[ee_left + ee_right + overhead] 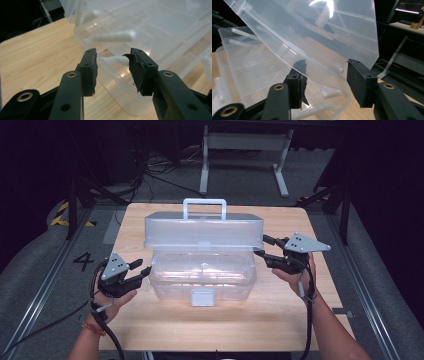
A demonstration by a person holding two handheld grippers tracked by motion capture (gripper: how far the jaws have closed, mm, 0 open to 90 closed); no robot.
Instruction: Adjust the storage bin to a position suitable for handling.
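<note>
A clear plastic box stands mid-table with its base (202, 276) open and its lid (202, 232) raised upright behind it, white handle (204, 208) on top. A white latch (202, 296) hangs on the base's front. My left gripper (142, 266) is open at the base's left end; in the left gripper view its jaws (112, 62) straddle the base's rim (117, 80) without touching. My right gripper (264, 246) is open at the lid's lower right corner. In the right gripper view the lid's edge (312, 35) passes between the spread jaws (325, 68), above the base (244, 72).
The wooden table (150, 325) has bare room in front of the box and at both sides. Behind it stand a white frame's legs (245, 150), floor cables and black stands. A "4" (82, 261) is marked on the floor at left.
</note>
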